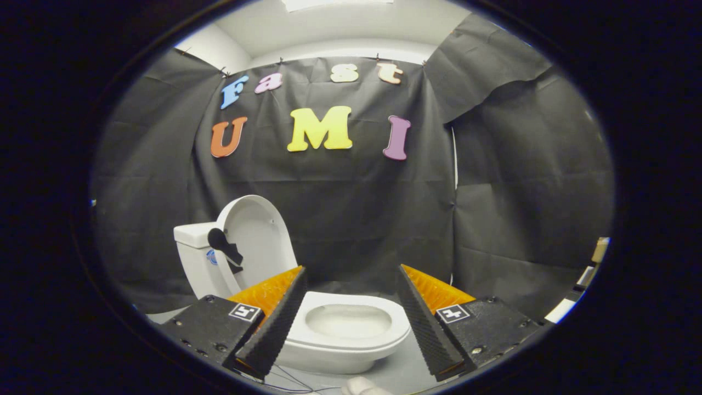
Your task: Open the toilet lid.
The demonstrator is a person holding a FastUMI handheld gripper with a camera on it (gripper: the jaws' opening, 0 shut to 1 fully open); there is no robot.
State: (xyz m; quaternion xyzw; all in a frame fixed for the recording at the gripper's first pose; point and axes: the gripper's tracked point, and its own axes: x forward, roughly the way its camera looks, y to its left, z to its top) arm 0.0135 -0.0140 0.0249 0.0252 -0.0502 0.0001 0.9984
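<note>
While I'm holding my tongs (351, 323) low in the frame, their fingers are standing wide apart w/ nothing between them but open air. They're framing the toilet bowl (346, 332), which is sitting just beyond the tips at lower centre, seat down and its oval opening showing.

The toilet lid (258, 241) is already standing upright at left of centre, leaning back against the tank (192, 258), so I'm judging the task as good as done. A dark flush handle (224, 245) is sticking out from the tank's side, overlapping the lid's edge in this view. The whole toilet is resting on a pale bench (406, 367), w/ black cloth hanging behind it.

What I'm worrying about from here:
- Lid is looking close to vertical; can't tell how firmly it's resting on the tank. Any nudge from my left finger as I'm pulling away could be tipping it fwd and slamming it shut again.
- Left finger is sitting near the lid's lower edge and hinge area in this view; swinging leftward could be catching it, or the handle.
- Thin wires (290, 381) are running along the bench under the left finger at the very bottom; dropping lower could be snagging them.
- Toilet looks light, so a knock may be shifting it on the bench.
</note>
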